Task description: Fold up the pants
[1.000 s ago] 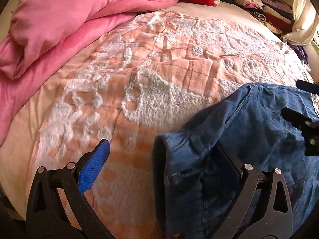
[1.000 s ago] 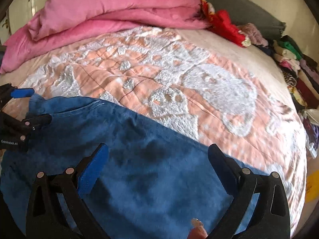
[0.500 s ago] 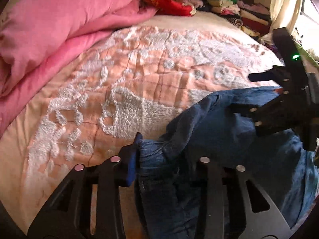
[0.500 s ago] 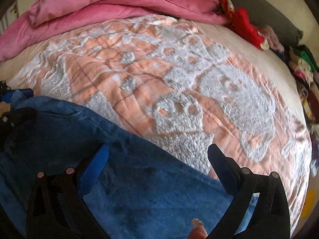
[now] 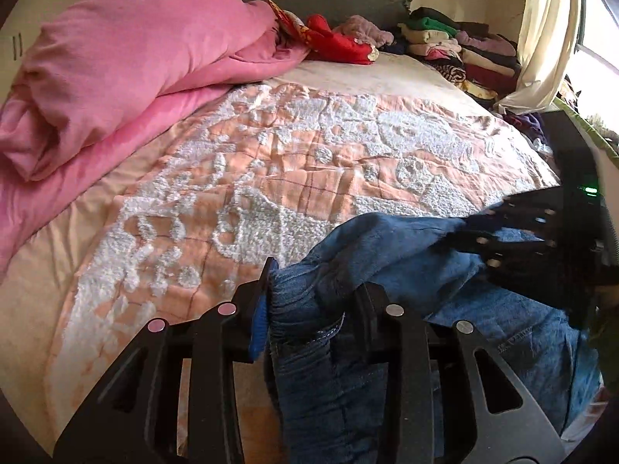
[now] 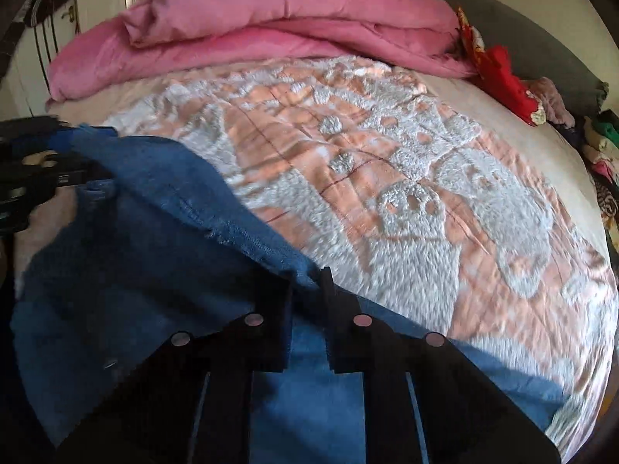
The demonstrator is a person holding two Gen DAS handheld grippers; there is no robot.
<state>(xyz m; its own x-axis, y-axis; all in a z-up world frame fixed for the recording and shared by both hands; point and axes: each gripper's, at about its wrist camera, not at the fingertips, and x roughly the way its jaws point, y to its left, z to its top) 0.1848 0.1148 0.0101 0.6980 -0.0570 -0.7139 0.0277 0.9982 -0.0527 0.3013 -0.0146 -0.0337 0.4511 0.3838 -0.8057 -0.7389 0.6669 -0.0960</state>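
Note:
Blue jeans [image 5: 390, 243] lie on the near part of the bed, with their near edge raised off the cover. In the left wrist view my left gripper [image 5: 313, 301] is shut on a bunched, stitched edge of the jeans; the blue pad [image 5: 258, 321] presses it from the left. My right gripper [image 5: 514, 239] shows at the right of that view, clamped on the same edge further along. In the right wrist view the right gripper [image 6: 307, 294] is shut on the jeans [image 6: 154, 255] at their far edge. The left gripper [image 6: 35, 170] holds the corner at far left.
The bed carries a peach and white tufted cover [image 5: 309, 154]. A rolled pink duvet [image 5: 127, 62] fills the far left. Red cloth [image 5: 340, 42] and stacks of folded clothes [image 5: 464, 50] line the headboard. A pale curtain [image 5: 541, 38] hangs at the right.
Both grippers stood open over the jeans a second ago. The left shut on the edge first and lifted it, then the right shut on the edge too.

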